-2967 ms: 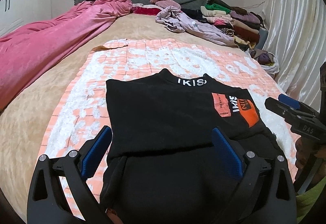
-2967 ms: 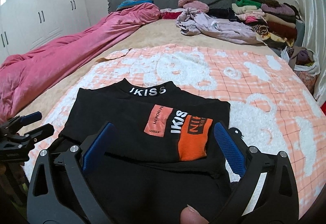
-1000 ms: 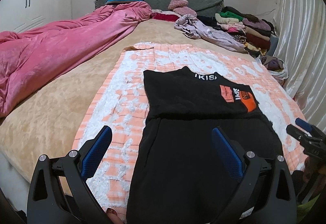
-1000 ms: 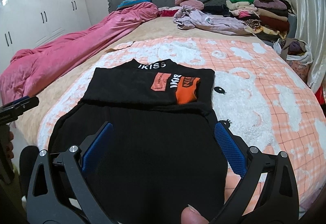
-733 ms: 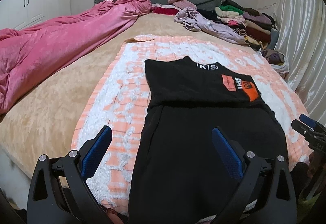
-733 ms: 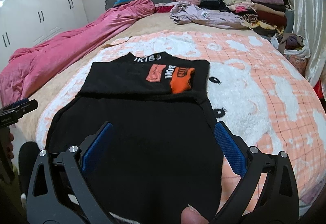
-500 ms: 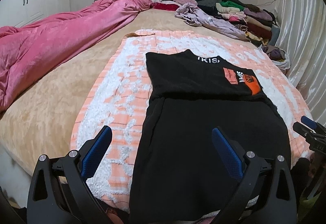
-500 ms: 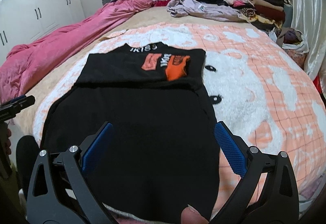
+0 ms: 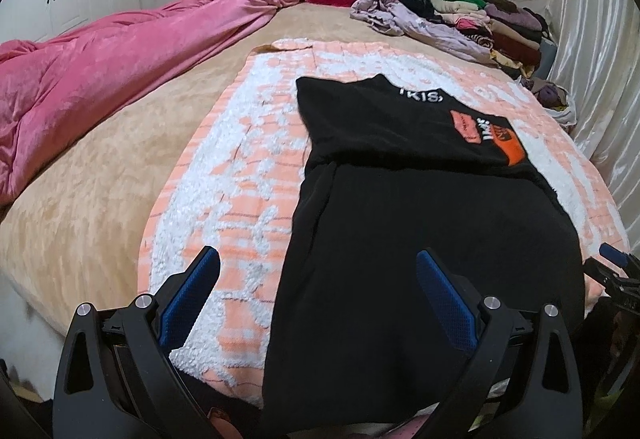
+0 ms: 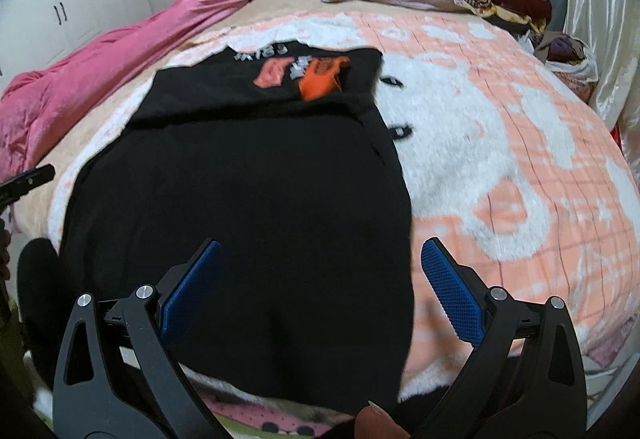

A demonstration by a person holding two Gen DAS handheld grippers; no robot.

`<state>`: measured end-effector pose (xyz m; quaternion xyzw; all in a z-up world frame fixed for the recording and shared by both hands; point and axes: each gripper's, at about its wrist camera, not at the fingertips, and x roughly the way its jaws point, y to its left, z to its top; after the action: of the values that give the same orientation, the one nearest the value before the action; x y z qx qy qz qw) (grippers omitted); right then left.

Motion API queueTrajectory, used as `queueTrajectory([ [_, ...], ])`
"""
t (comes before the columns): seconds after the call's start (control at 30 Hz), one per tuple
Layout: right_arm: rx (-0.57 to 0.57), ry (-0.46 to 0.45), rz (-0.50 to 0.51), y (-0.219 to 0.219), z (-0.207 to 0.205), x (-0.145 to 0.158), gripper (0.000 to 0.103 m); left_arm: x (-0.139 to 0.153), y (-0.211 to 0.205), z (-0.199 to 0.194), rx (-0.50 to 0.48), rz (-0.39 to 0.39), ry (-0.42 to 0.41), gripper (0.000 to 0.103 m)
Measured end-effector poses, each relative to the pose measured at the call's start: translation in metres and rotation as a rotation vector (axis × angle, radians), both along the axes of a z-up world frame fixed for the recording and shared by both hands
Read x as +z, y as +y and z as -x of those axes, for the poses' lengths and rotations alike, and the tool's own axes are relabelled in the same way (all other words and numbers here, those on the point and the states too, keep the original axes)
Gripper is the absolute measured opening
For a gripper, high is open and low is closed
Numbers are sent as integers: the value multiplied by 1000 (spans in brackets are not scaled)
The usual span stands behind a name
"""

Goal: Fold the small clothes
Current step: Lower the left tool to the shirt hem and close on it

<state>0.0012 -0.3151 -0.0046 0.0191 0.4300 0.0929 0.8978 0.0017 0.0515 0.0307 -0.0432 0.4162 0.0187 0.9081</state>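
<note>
The garment [image 9: 420, 207] is laid on the blanket [image 9: 240, 159] — clothes pile [image 9: 492, 19] behind, quilt [image 9: 120, 51] left.

White letters reading "IKIS" are showing on the collar of the black garment [image 9: 400, 167], at its far edge; its orange patches are carrying unreadable print.

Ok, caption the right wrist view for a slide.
Open right tool above black garment spread on peach-and-white blanket.
</note>
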Motion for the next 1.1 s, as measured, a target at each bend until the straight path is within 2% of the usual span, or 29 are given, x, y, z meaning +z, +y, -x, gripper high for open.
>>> queueTrajectory([
  [0.53,-63,108,19,-27,16,-41,94,-41,9,8,5,14,98,98],
  [0.97,-89,146,-15,-38,19,-54,94,-65,5,12,-19,55,128,96],
  [1.03,-87,145,-27,-40,19,-54,94,-67,6,12,-22,70,129,88],
  [1.07,-88,144,-33,-41,19,-54,92,-68,6,12,-23,76,129,72],
  [1.1,-90,144,-43,-42,19,-54,89,-70,6,12,-24,87,137,68],
])
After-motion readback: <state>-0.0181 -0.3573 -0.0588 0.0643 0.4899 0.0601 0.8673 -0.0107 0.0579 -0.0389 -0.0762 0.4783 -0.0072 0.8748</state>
